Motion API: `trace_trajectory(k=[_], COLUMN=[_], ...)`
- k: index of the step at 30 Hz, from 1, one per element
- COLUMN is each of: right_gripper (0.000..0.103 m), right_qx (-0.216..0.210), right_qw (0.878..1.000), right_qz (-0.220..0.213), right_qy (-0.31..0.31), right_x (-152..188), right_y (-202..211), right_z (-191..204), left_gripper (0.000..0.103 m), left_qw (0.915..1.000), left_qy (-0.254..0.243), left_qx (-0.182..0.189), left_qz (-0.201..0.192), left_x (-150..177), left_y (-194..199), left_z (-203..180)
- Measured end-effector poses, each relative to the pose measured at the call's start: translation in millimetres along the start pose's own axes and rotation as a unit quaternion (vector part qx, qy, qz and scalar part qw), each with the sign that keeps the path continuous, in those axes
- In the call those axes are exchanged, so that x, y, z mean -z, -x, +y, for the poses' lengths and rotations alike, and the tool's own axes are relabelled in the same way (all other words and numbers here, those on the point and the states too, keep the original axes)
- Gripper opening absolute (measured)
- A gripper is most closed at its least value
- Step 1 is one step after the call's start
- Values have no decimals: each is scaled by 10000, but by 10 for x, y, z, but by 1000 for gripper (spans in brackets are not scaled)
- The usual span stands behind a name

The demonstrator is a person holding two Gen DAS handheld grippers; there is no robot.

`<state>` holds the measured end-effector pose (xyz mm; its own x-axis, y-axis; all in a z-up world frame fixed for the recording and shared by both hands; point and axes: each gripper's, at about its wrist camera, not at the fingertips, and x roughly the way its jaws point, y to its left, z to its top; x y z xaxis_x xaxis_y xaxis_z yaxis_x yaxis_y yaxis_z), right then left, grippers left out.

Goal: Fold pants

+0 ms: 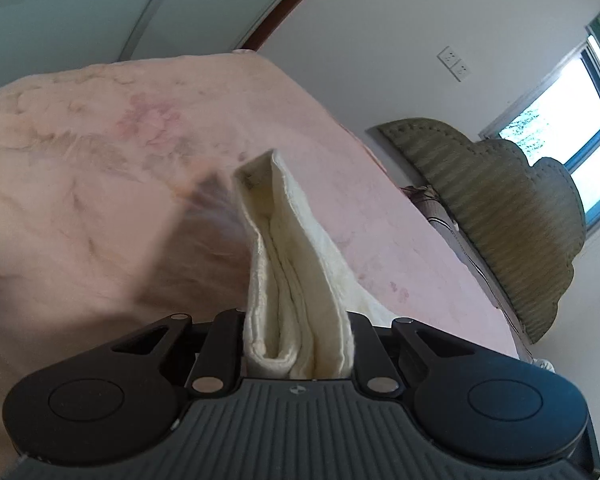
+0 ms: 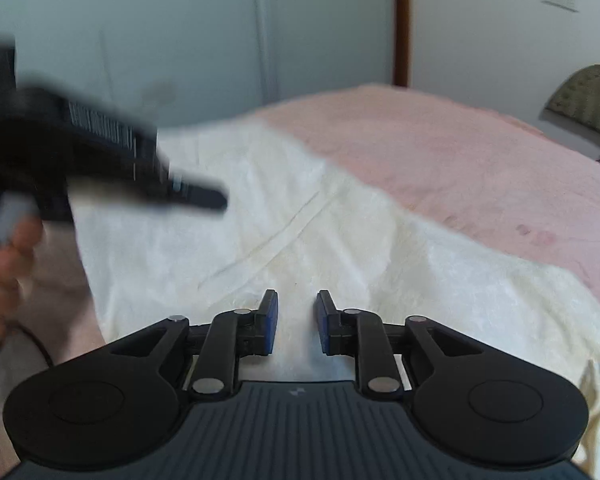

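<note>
A home bedroom: a bed [image 1: 100,160] under a pink floral blanket, a padded green headboard [image 1: 500,208], wall sockets [image 1: 454,63] and a bright window [image 1: 568,128].

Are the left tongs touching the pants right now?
Touching. The left wrist view shows the left tongs clamped on a folded edge of the cream pants.

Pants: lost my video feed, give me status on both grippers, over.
Left gripper shut on folded edge of cream pants. Right gripper open, empty, above pants on pink bedspread. Nothing in the way.
</note>
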<state>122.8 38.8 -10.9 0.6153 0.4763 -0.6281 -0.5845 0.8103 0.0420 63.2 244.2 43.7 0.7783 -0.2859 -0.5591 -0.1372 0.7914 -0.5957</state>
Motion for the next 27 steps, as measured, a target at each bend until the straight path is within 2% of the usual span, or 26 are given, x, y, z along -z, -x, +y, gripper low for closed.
trace_trajectory(k=[2, 5, 7, 10, 15, 21, 27], right_gripper=[21, 21, 21, 21, 21, 21, 21], right_qx=[32, -341, -430, -264, 143, 428, 908], right_qw=[9999, 9956, 9926, 9905, 9839, 9731, 9674], right_qz=[-142, -723, -987, -1289, -1743, -2162, -2199], right_qy=[-52, -485, -568, -408, -359, -664, -865], right_x=[34, -59, -153, -171, -16, 288, 558], right_y=[71, 310, 442, 651, 1092, 1544, 1953], right_z=[55, -8, -7, 34, -67, -559, -1075], left_gripper=[14, 14, 14, 14, 15, 17, 21], left_qw=[9992, 9968, 9942, 9894, 9816, 9679, 9543], left_qy=[-306, -617, -849, -1157, -1553, -2166, -2665], left_qx=[-30, 94, 165, 162, 422, 886, 1240], left_qz=[-236, -495, -642, -863, -1023, -918, -539], left_x=[63, 154, 233, 389, 651, 1077, 1604], left_y=[124, 293, 374, 456, 519, 375, -25], left_z=[-174, -441, -664, -998, -1501, -2170, -2752])
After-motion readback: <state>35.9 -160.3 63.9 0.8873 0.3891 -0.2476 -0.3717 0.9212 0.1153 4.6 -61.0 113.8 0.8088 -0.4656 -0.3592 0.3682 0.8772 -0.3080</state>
